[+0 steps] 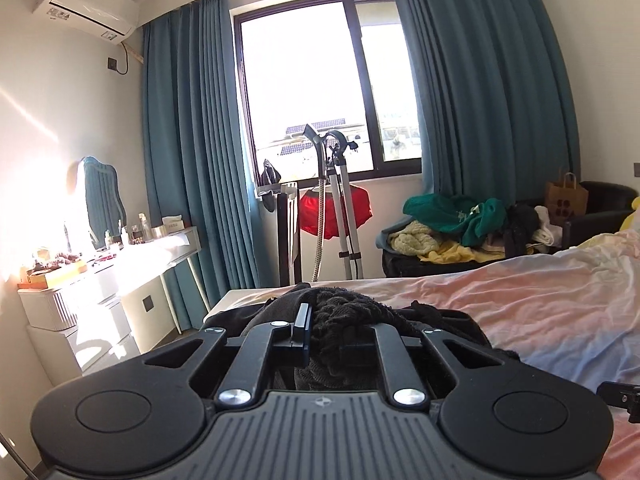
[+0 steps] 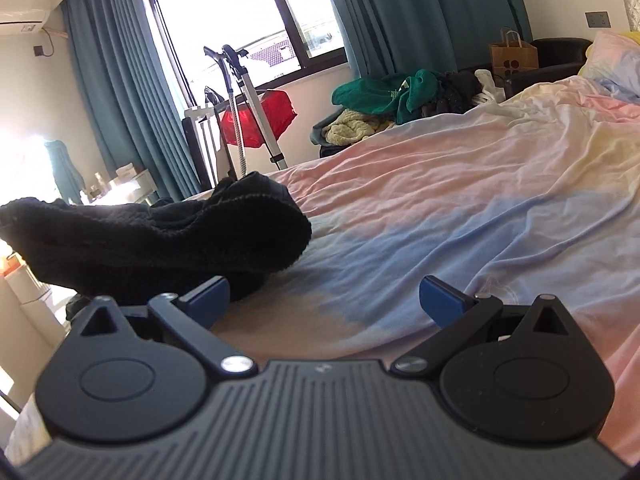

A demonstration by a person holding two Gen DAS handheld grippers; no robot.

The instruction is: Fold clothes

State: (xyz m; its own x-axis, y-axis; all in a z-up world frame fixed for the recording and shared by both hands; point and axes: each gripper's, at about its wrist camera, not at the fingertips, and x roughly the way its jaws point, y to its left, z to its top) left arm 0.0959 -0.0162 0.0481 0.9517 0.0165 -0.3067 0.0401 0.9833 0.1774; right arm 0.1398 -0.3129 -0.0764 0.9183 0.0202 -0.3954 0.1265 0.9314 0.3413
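Observation:
A black knitted garment point(image 1: 344, 320) is bunched between the fingers of my left gripper point(image 1: 332, 328), which is shut on it; the right finger is hidden in the knit. In the right wrist view the same black garment point(image 2: 168, 236) lies folded over at the left on the pastel bed sheet point(image 2: 460, 208), one edge lifted. My right gripper point(image 2: 326, 296) is open and empty, low over the sheet, its left fingertip point(image 2: 208, 296) just beside the garment's lower edge.
A pile of green and yellow clothes point(image 1: 452, 224) sits on a dark chair beyond the bed. A garment steamer stand point(image 1: 336, 208) with a red item stands by the window. A white dresser point(image 1: 100, 280) is at the left. A pillow point(image 2: 616, 60) lies at the far right.

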